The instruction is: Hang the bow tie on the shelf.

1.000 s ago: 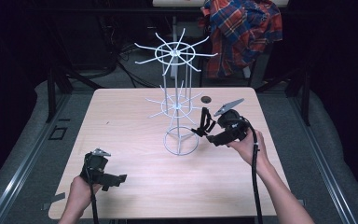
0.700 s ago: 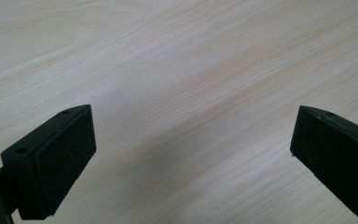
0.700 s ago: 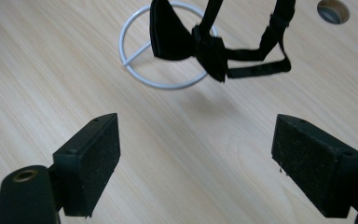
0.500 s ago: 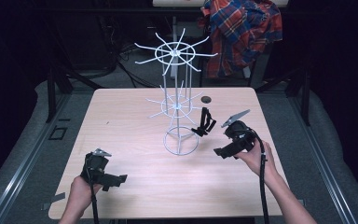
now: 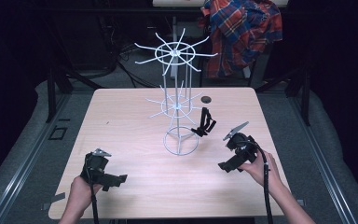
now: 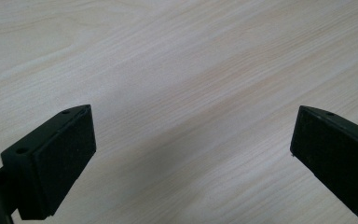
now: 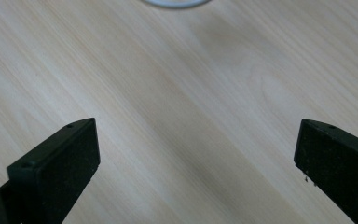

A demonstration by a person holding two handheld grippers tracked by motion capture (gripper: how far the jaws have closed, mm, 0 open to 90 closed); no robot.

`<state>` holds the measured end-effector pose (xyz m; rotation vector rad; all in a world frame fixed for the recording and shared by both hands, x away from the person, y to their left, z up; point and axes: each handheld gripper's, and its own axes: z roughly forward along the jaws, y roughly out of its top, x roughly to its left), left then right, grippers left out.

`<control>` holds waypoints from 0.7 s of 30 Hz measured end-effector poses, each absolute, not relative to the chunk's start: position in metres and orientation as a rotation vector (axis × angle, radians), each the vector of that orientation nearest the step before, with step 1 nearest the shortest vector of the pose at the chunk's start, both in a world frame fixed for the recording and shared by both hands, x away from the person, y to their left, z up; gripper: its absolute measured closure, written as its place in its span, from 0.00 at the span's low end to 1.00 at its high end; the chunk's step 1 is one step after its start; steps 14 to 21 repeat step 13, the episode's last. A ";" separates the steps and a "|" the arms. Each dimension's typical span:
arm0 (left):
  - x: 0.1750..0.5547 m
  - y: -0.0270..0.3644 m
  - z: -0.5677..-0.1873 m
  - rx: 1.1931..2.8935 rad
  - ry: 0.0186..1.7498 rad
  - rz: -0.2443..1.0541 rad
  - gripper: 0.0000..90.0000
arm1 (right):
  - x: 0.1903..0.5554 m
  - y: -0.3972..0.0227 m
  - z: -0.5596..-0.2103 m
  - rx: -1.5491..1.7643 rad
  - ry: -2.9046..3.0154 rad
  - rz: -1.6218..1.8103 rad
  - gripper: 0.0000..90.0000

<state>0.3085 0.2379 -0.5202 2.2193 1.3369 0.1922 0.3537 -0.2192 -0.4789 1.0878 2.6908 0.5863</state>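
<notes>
Black clip [image 5: 205, 123] hangs on white wire rack [image 5: 177, 100], lower tier.

A plaid shirt [image 5: 242, 32] hung behind the table [image 5: 121, 121]; a small dark round thing [image 5: 206, 99] lay near its far edge.

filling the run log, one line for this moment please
right tool: open, empty | black clip: hanging on white rack | left tool: open, empty
</notes>
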 end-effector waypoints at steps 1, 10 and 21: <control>0.308 0.238 -0.520 2.218 1.338 0.191 0.00 | 0.352 -0.220 -0.482 1.081 2.696 0.586 0.00; 0.308 0.238 -0.519 2.219 1.327 0.195 0.00 | 0.346 -0.226 -0.503 1.095 2.762 0.503 0.00; 0.308 0.237 -0.519 2.224 1.324 0.196 0.00 | 0.348 -0.225 -0.512 1.083 2.774 0.463 0.02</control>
